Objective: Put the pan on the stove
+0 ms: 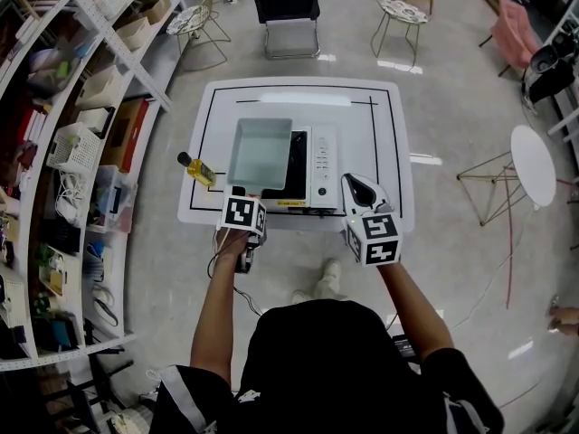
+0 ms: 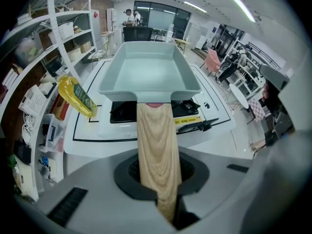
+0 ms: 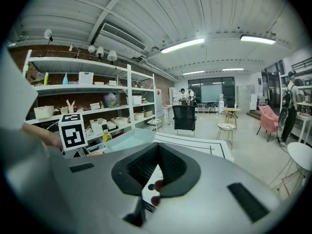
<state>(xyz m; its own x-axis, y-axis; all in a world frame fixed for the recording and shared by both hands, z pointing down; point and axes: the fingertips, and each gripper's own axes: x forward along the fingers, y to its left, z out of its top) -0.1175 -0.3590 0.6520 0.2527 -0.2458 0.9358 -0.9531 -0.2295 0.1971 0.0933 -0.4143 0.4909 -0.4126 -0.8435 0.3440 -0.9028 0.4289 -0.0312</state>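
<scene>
A pale green square pan (image 1: 260,152) with a light wooden handle (image 2: 157,145) is held level over the left part of the stove (image 1: 318,165). My left gripper (image 1: 242,193) is shut on that handle, which runs between its jaws (image 2: 158,177). The black burner (image 2: 124,112) shows just under the pan (image 2: 148,72); whether they touch I cannot tell. My right gripper (image 1: 360,191) hovers at the stove's front right corner, open, with nothing between its jaws (image 3: 157,167). A corner of the pan (image 3: 129,139) appears in the right gripper view.
The stove stands on a white table (image 1: 389,143) with black lines. A yellow oil bottle (image 1: 197,170) lies left of the stove. Shelves (image 1: 81,134) line the left side. A black chair (image 1: 289,7) is beyond the table, a round white table (image 1: 534,165) at right.
</scene>
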